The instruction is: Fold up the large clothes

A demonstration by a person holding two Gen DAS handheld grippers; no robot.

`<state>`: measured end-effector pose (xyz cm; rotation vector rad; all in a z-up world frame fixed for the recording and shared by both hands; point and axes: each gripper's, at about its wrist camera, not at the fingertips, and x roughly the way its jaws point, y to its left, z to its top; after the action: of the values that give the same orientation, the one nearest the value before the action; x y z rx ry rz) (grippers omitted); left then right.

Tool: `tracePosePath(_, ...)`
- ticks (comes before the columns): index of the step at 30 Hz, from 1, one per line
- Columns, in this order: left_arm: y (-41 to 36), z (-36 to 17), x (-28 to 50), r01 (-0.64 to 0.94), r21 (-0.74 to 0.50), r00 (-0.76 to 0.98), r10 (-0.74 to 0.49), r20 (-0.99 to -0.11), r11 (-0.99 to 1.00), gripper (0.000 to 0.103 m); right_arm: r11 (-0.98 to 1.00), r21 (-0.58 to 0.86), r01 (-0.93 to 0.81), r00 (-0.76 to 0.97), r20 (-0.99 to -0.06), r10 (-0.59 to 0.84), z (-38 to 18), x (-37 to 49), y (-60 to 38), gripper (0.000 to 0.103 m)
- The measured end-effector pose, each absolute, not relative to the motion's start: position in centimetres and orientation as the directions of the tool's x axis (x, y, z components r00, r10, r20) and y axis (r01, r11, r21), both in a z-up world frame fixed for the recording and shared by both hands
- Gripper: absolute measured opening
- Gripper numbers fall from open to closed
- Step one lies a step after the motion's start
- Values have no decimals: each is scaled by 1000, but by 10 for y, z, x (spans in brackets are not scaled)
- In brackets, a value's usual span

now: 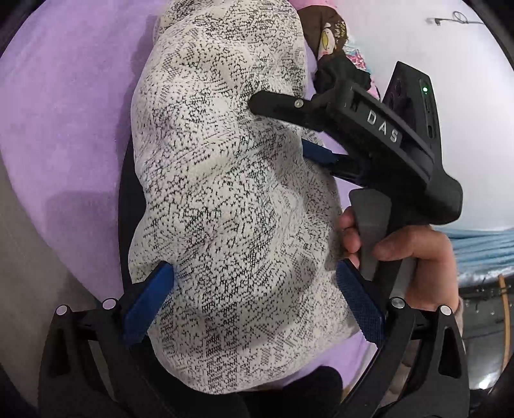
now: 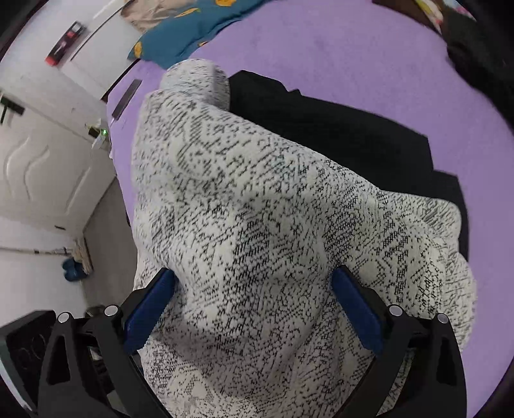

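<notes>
- Your left tongs (image 1: 253,299) stood with their blue pads spread wide, one at each flank of the speckled knit sweater (image 1: 225,193); the cloth bulged up between them, and the pads showed no pinch on it.
- Your right tongs (image 2: 253,302) were likewise wide apart, blue pads at either side of a raised hump of the same sweater, with no fold nipped between them.
- Just beyond your left tongs and toward their right-hand pad, your right hand (image 1: 408,257) gripped the grey handle of the other tool, whose black body carried raised letters and a small green light.
- That tool's black finger reached across onto the sweater, ahead of your left tongs.
- The sweater lay bunched and lumpy on the purple bedcover (image 2: 353,48), running away from both pairs of tongs.
- Past your right tongs and off to their right, a black garment (image 2: 337,128) lay flat under the sweater's far edge.
- Farther ahead of your left tongs, a brown cloth with a cartoon print (image 1: 327,35) sat beside the sweater's far end.
- Farthest from your right tongs, a teal cloth with orange marks (image 2: 192,29) lay at the bed's edge, with a white door (image 2: 41,167) to its left.
</notes>
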<state>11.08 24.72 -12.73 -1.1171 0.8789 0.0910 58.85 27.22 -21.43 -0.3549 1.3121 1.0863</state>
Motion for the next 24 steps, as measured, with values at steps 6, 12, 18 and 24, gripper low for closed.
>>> tracePosePath(6, 246, -112, 108, -502, -704, 643, -328, -692, 502, 96, 470, 399, -788, -121, -847, 517, -191, 584, 247, 97)
tracePosePath(12, 233, -80, 85, -494, -665, 653, -266, -709, 561, 96, 491, 437, -753, -93, -810, 579, -153, 580, 183, 97)
tracePosePath(18, 200, -44, 73, -512, -567, 635, -160, -756, 646, 96, 529, 329, -782, 29, -828, 559, -128, 562, 114, 97)
tracePosePath(24, 167, -28, 60, -519, -539, 632, -128, -765, 663, 96, 560, 277, -781, 89, -838, 538, -122, 538, 59, 97)
